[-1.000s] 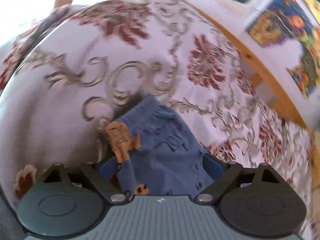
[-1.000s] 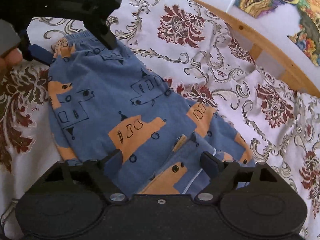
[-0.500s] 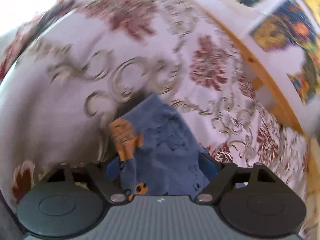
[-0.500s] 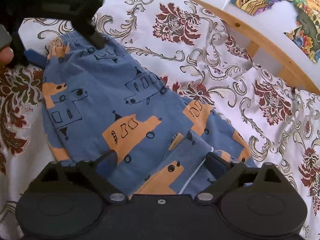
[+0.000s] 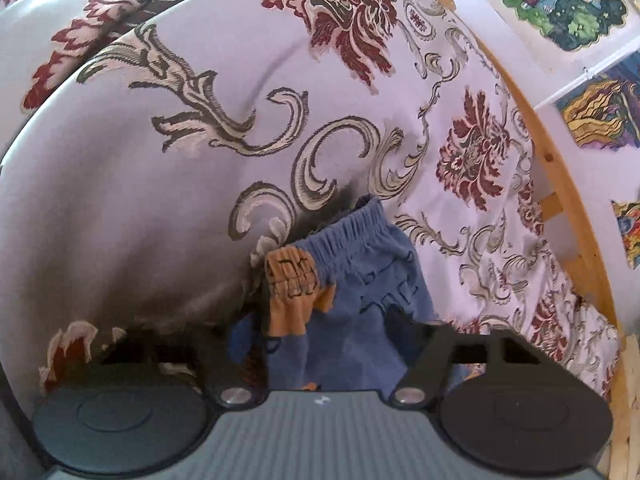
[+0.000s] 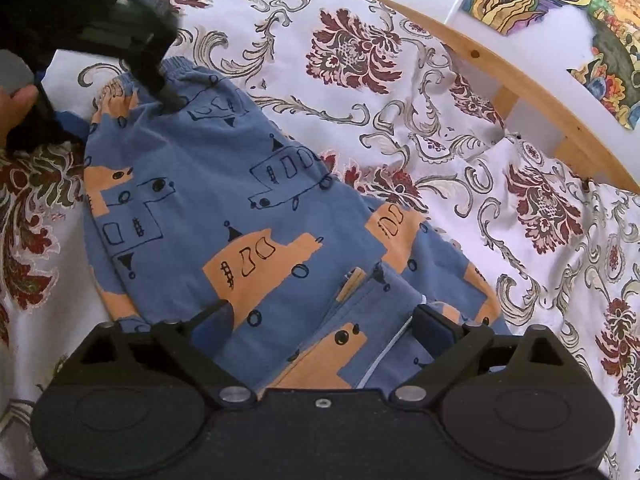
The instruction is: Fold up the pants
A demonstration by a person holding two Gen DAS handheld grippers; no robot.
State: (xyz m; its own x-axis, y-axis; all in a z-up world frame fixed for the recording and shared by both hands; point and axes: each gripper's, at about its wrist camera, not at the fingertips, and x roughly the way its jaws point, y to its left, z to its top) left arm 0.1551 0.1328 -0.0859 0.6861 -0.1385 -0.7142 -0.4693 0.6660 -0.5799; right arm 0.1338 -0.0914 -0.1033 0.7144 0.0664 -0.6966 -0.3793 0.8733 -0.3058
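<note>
Left wrist view, pants point(image 5: 360, 280): blue with orange patches, lying on the patterned bedspread point(image 5: 160, 200); gathered waistband at 12 o'clock from the camera, fabric running down between the fingers.
Left wrist view, left gripper point(image 5: 316, 332): jaws stand apart, one each side of the waist corner; whether cloth is pinched cannot be told here.
Left wrist view, change: a second ago the picture was blurred and the waistband sat lower; now it is sharp and closer, so the gripper has slowed and settled at the waist.
Left wrist view, surroundings: wooden bed rail point(image 5: 560, 184) at 3 o'clock, drawings point(image 5: 568, 0) on the wall at 1 o'clock.
Right wrist view, pants point(image 6: 224, 216): spread along the bed, waist at 11 o'clock, leg ends at 6 o'clock under the camera.
Right wrist view, right gripper point(image 6: 324, 320): jaws apart, straddling the leg ends, nothing clamped.
Right wrist view, left gripper point(image 6: 120, 40): at 10 o'clock, one finger pressing on the waistband; a hand point(image 6: 14, 108) shows at the left edge.
Right wrist view, change: this gripper has edged nearer the leg ends.
Judgement: both ends are covered; closing on each end looks the next requirement before the lengthwise fold.
</note>
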